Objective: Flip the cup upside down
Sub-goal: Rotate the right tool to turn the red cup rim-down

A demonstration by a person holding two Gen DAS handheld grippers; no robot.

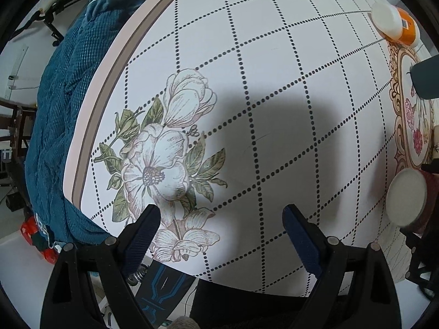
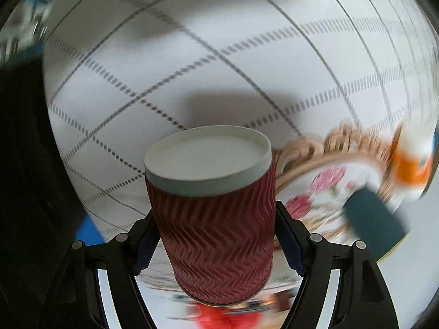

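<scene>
Right tongs (image 2: 216,235) closed on the cup (image 2: 216,219), one finger on each side of the ribbed wall, roughly mid-height. The cup is held in the air above the tabletop (image 2: 192,54), not touching it. The background in the right wrist view is smeared, so we judge the flip to be in progress.

Left tongs (image 1: 222,235) spread wide, holding nothing, hovering over the near edge of the tabletop (image 1: 274,54) above the flower print (image 1: 162,164). In this view the cup (image 1: 408,200) shows only as a pale disc at the far right edge.

Notes for the step in hand, our judgement:
- Keep the squeeze steady but light. The wall looks like corrugated paper and will likely dent under a hard pinch.
- Turn about the grip line so the cup does not swing out of the fingers.
- Bring the end meant to go down level with the tabletop before lowering. A tilted landing could tip it.
- Set down on bare cloth, clear of the dark blue object (image 2: 373,219) and the orange container (image 2: 411,170) farther right.
- Keep the left tongs out of the path.

Cup appearance: dark red sleeve with wavy embossed ridges. A flat off-white disc with a raised rim faces the camera. We cannot tell whether it is a lid or the base.
</scene>
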